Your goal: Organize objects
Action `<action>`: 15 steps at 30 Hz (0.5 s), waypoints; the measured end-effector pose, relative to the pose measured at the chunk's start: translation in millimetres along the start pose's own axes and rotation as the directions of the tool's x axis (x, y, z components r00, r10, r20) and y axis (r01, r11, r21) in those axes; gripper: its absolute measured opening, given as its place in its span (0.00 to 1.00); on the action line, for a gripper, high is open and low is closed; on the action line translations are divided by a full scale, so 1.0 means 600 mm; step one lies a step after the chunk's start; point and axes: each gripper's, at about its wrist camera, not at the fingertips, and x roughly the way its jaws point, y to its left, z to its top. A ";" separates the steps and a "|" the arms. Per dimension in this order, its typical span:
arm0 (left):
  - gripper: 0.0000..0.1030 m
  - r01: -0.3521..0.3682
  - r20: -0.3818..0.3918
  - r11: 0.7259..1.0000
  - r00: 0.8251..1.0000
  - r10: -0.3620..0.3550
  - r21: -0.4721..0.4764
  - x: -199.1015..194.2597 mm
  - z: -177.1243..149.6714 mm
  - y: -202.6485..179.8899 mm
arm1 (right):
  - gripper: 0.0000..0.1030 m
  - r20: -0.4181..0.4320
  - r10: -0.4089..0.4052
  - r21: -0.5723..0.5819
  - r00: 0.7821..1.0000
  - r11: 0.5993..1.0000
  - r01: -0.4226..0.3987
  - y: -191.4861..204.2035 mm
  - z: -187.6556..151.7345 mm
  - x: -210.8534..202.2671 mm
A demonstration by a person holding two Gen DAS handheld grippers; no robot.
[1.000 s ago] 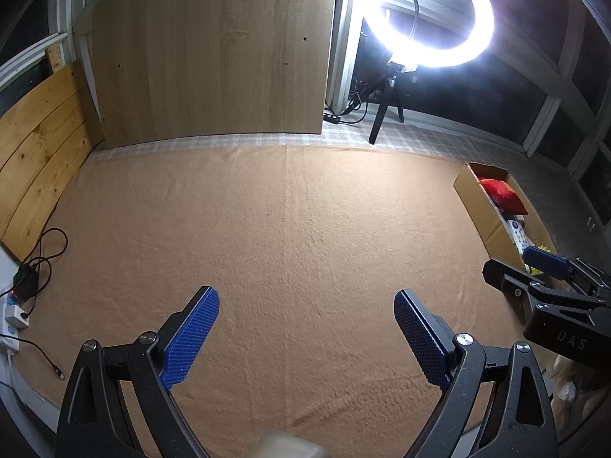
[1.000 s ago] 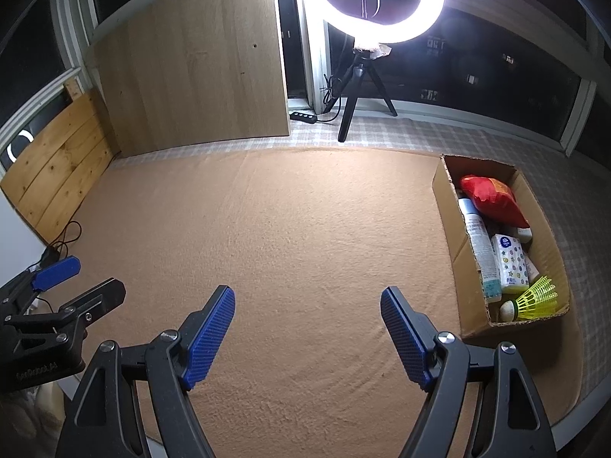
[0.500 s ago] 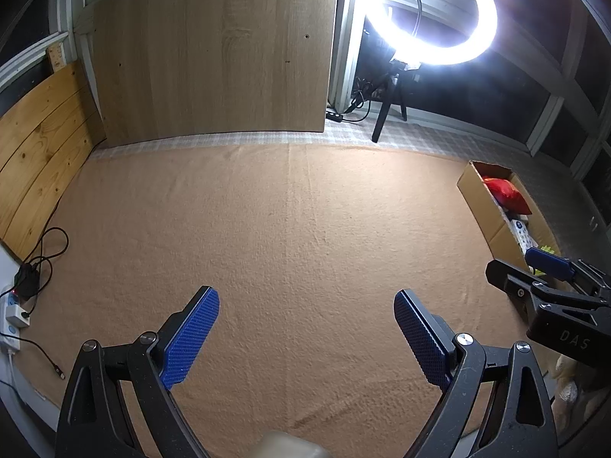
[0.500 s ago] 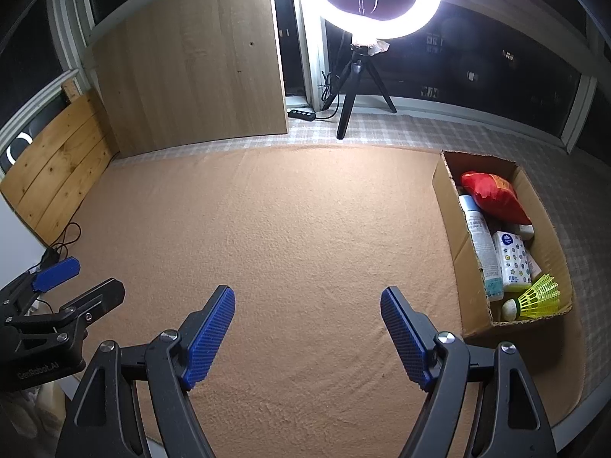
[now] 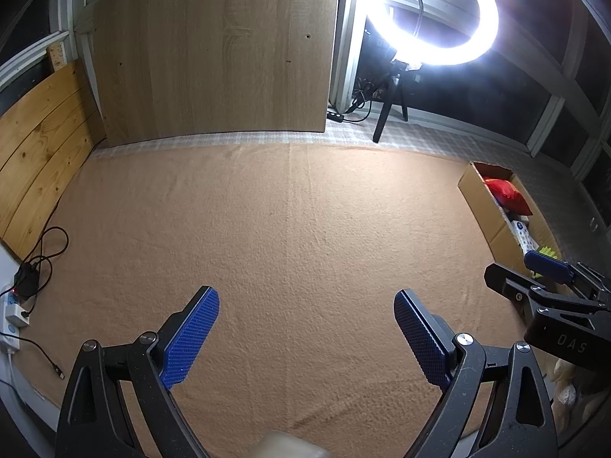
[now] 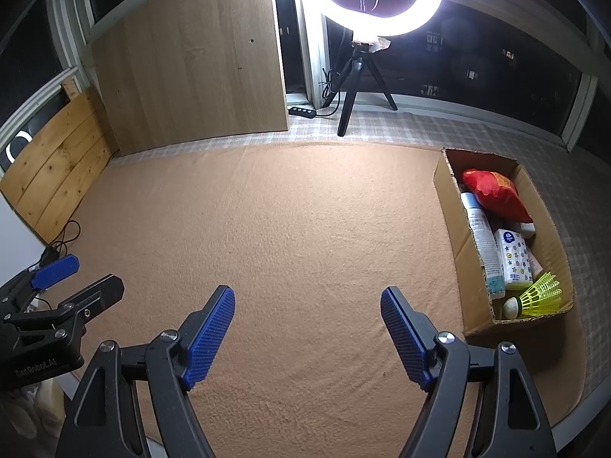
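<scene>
Two pairs of black tongs with blue ribbed pads hover side by side over a wide tan blanket (image 6: 290, 229) spread on the floor. The left tongs (image 5: 305, 337) stand wide apart with nothing between their pads, and the right tongs (image 6: 307, 334) stand equally wide and empty. The stretch of blanket ahead of both pairs is bare; no loose item lies on it in either view. All the objects in sight sit in an open cardboard box (image 6: 454, 229) on the blanket, ahead and to the right of the right tongs, near but not touching them. Inside the box, farthest from the tongs, lies a red snack bag (image 6: 492, 194); beside it, along the box's left wall, lies a white spray bottle (image 6: 483, 236); next to the bottle sits a white tissue pack with coloured dots (image 6: 513, 259); and at the near end rests a yellow-green shuttlecock (image 6: 534, 297). Judging from this, the sorting looks finished or very nearly so, with everything visible already gathered in the box and nothing left for either tongs to collect. A pale object at the bottom edge of the left view, below the left tongs, is too blurred to identify. Beyond the blanket stands a bright ring light on a tripod (image 6: 376, 0).
</scene>
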 end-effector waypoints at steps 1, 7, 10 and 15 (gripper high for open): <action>0.92 0.000 0.000 1.000 1.000 0.000 0.000 0.000 0.000 0.000 | 0.73 0.000 0.000 0.001 1.000 1.000 0.000 0.000 0.000 0.000; 0.92 -0.001 -0.004 1.000 1.000 0.001 -0.001 0.003 -0.001 0.000 | 0.73 -0.008 0.000 0.002 1.000 1.000 0.000 -0.001 -0.002 0.004; 0.93 -0.002 -0.004 1.000 1.000 0.002 0.000 0.004 -0.002 0.002 | 0.73 -0.010 0.000 0.002 1.000 1.000 0.000 -0.001 -0.002 0.005; 0.93 -0.002 -0.001 1.000 1.000 0.002 0.000 0.005 -0.003 0.000 | 0.73 -0.014 0.001 0.004 1.000 1.000 -0.001 -0.002 -0.003 0.008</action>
